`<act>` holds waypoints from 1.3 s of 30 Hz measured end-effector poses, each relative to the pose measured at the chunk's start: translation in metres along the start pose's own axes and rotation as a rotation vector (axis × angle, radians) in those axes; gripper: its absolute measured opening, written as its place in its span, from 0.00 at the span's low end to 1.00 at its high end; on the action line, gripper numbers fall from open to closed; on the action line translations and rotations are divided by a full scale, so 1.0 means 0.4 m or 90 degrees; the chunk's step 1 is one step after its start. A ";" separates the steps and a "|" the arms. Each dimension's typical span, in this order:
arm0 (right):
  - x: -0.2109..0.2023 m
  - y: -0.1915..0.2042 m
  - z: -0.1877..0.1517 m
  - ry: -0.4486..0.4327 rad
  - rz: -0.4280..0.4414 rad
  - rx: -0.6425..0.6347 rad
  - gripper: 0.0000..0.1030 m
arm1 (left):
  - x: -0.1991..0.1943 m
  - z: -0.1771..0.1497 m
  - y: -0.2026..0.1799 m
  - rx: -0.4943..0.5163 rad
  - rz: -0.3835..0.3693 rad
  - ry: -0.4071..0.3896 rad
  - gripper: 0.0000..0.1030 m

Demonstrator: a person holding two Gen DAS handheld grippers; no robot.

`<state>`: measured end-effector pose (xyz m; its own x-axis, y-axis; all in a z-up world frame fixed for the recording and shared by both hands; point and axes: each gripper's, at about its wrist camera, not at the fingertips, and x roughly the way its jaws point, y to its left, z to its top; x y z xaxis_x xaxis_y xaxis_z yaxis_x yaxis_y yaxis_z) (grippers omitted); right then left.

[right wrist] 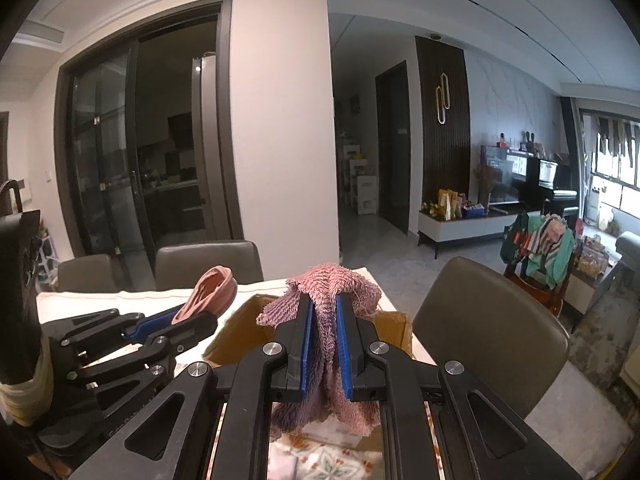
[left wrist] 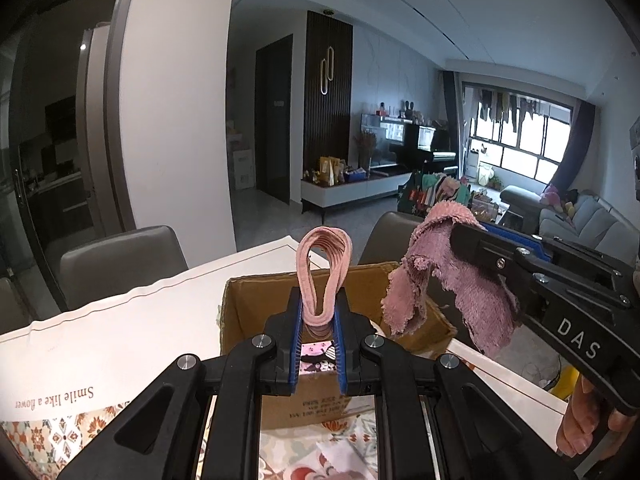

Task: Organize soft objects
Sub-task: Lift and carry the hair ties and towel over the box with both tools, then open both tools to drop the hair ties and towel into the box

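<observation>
My left gripper (left wrist: 318, 312) is shut on a pink folded ribbed cloth (left wrist: 324, 276), held upright above an open cardboard box (left wrist: 256, 320). The cloth also shows in the right wrist view (right wrist: 210, 292). My right gripper (right wrist: 323, 312) is shut on a mauve fluffy towel (right wrist: 336, 284) that hangs over the same box (right wrist: 396, 320). In the left wrist view the towel (left wrist: 448, 280) dangles over the box's right side. A patterned item (left wrist: 318, 354) lies inside the box.
The box stands on a white table (left wrist: 120, 320) with a floral mat (left wrist: 60, 436). Grey chairs (right wrist: 492, 336) stand at the far and right sides. A living room with a sofa (left wrist: 580, 216) lies beyond.
</observation>
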<state>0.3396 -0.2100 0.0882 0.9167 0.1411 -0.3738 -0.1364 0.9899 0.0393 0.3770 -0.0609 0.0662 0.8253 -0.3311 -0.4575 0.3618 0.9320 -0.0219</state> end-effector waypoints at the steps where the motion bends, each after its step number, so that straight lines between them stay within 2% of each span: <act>1: 0.012 -0.001 0.001 0.001 0.000 0.000 0.12 | 0.006 0.003 -0.001 0.001 0.002 0.003 0.15; 7: 0.097 -0.028 0.000 0.029 -0.007 0.002 0.13 | 0.086 0.000 0.012 0.005 0.011 0.034 0.15; 19: 0.248 -0.056 -0.067 0.134 -0.019 0.008 0.13 | 0.196 -0.049 0.009 0.031 0.020 0.112 0.15; 21: 0.262 -0.060 -0.079 0.152 -0.014 0.009 0.13 | 0.204 -0.055 0.008 0.028 0.018 0.122 0.19; 22: 0.265 -0.061 -0.082 0.157 -0.014 0.009 0.13 | 0.206 -0.056 0.009 0.027 0.014 0.125 0.21; 24: 0.272 -0.065 -0.085 0.168 -0.013 0.011 0.14 | 0.212 -0.057 0.010 0.028 0.013 0.129 0.32; 26: 0.278 -0.073 -0.087 0.179 -0.011 0.018 0.17 | 0.210 -0.059 0.007 0.031 0.016 0.131 0.37; 28: 0.284 -0.081 -0.083 0.191 -0.010 0.025 0.31 | 0.208 -0.059 0.007 0.034 0.020 0.130 0.38; 29: 0.283 -0.085 -0.084 0.193 -0.012 0.028 0.32 | 0.207 -0.060 0.008 0.034 0.023 0.130 0.39; 39: 0.239 -0.067 -0.089 0.178 -0.020 0.018 0.33 | 0.132 -0.059 0.006 0.022 0.043 0.106 0.43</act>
<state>0.4177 -0.2234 0.0184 0.7809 0.1045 -0.6158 -0.0953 0.9943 0.0479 0.4113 -0.0725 0.0212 0.7666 -0.2359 -0.5973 0.3247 0.9448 0.0437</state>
